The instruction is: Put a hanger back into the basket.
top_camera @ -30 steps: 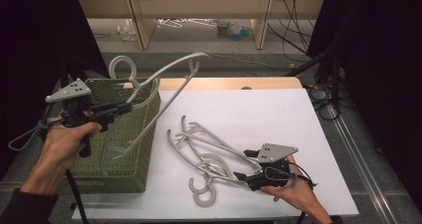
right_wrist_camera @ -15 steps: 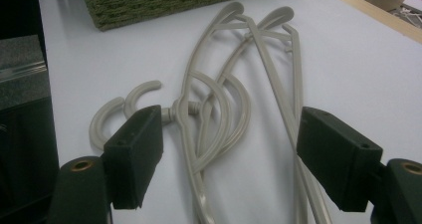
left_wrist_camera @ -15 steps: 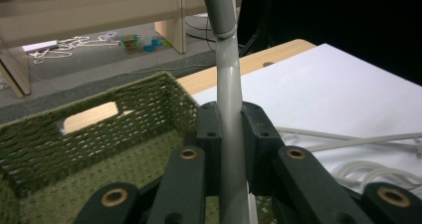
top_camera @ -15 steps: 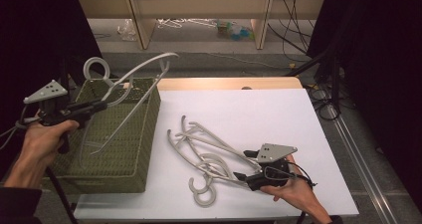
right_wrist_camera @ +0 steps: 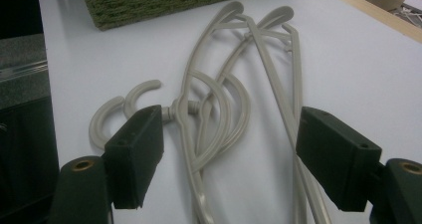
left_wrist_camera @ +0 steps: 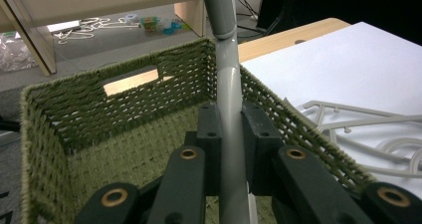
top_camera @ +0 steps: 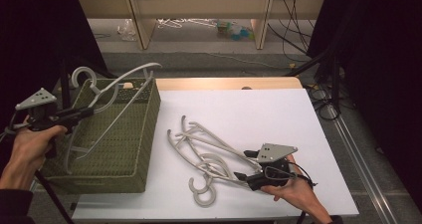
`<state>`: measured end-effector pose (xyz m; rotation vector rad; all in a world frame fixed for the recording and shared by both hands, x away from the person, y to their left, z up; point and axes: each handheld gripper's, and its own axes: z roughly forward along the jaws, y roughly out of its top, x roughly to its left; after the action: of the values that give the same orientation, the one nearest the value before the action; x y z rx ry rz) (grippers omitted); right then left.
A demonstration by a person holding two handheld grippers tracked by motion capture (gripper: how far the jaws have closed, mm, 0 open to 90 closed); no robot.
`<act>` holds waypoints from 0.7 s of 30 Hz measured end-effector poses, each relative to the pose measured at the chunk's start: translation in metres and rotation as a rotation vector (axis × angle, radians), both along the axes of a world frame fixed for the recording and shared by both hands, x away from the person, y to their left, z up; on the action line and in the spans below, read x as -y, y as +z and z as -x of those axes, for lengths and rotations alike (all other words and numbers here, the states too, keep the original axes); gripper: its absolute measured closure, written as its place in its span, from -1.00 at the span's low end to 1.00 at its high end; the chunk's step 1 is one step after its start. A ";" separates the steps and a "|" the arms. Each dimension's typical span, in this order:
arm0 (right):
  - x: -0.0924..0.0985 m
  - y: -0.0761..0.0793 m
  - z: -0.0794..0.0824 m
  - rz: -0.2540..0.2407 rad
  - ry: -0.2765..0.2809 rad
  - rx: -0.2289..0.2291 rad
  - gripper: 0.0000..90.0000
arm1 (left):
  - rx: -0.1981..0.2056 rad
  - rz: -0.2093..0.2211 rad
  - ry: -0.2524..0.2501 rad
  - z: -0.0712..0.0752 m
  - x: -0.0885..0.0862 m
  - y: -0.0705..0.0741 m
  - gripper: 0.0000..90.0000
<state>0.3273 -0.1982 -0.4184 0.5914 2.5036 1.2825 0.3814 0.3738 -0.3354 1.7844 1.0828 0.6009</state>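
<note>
My left gripper (top_camera: 87, 112) is shut on a grey plastic hanger (top_camera: 134, 72) at the left of the high view. It holds the hanger tilted over a green woven basket (top_camera: 145, 134), with the hook (top_camera: 82, 74) up by the basket's far left corner. In the left gripper view the pads clamp the hanger's bar (left_wrist_camera: 230, 84) above the basket's inside (left_wrist_camera: 124, 94). My right gripper (top_camera: 245, 165) rests open near the table's front, pointing at a pile of grey hangers (top_camera: 209, 152). In the right gripper view its jaws (right_wrist_camera: 231, 154) stand wide on either side of the hangers (right_wrist_camera: 219, 99).
The white tabletop (top_camera: 259, 109) stretches bare to the right of the hanger pile. A wooden strip (top_camera: 224, 83) edges its far side. Behind it stands a shelf unit (top_camera: 259, 20) with small items on the floor. Cables (top_camera: 323, 92) hang at the right.
My left gripper has carried the hanger leftward and down, from above the basket's right side to over its left part. The right gripper has stayed still.
</note>
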 end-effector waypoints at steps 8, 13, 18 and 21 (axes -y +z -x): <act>0.000 0.000 0.000 0.003 0.000 0.002 -0.37 | -0.014 -0.009 0.016 0.004 -0.016 -0.007 0.76; 0.000 0.000 0.000 0.004 -0.002 0.003 -0.37 | -0.032 -0.028 0.015 0.004 -0.022 -0.013 0.76; -0.001 -0.001 0.000 -0.001 0.000 0.006 -0.36 | -0.048 -0.042 0.022 0.004 -0.028 -0.019 0.76; -0.001 -0.001 0.000 -0.001 0.000 0.005 -0.36 | -0.065 -0.038 0.024 0.003 -0.028 -0.023 0.76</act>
<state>0.3273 -0.1975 -0.4195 0.5872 2.4991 1.2843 0.3784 0.4022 -0.3583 1.8369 1.1459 0.5850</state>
